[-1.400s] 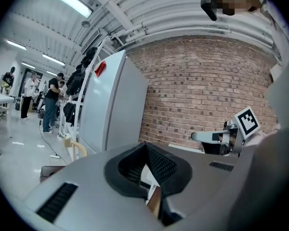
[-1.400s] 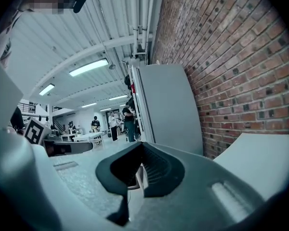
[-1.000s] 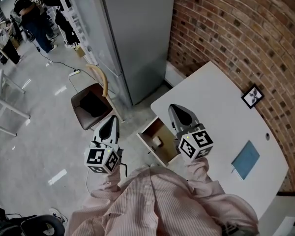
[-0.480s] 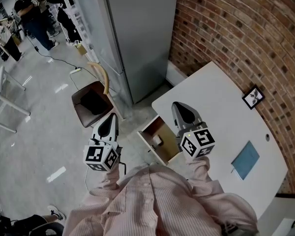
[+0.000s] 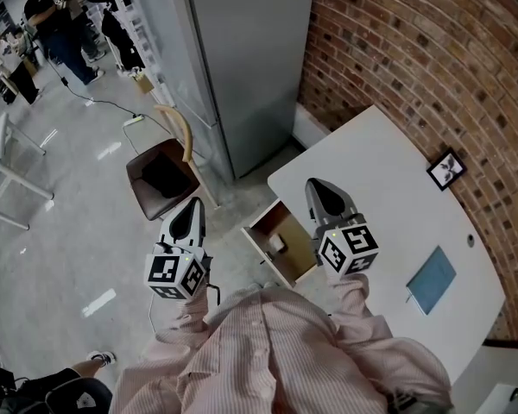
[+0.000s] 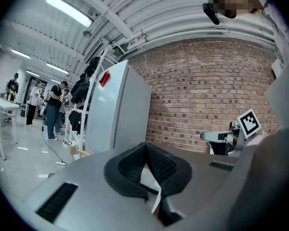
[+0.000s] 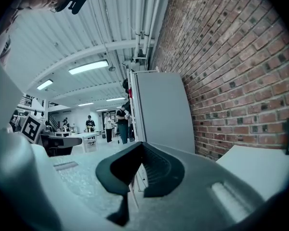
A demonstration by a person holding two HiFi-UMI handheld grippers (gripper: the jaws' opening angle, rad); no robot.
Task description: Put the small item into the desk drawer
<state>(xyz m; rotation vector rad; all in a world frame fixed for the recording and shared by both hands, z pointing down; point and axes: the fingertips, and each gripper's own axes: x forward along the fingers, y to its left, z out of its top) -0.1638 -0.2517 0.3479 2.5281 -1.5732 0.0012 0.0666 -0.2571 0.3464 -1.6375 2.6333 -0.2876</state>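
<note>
Note tall grey cabinet (image 5: 242,59) against the brick wall, well clear of the work. Below it, find white desk (image 5: 388,197) with drawer (image 5: 295,241) pulled open; brown chair (image 5: 164,179) near but apart. See nothing over the drawer mouth. Read left gripper (image 5: 196,203) and right gripper (image 5: 315,184) as level, jaws together, empty. Spot small item (image 5: 276,243) lying inside the drawer: pale, probably light and stiff; best pinched across its sides.

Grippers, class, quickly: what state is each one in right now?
Left gripper: closed, nothing between its jaws.
Right gripper: closed, nothing between its jaws.
</note>
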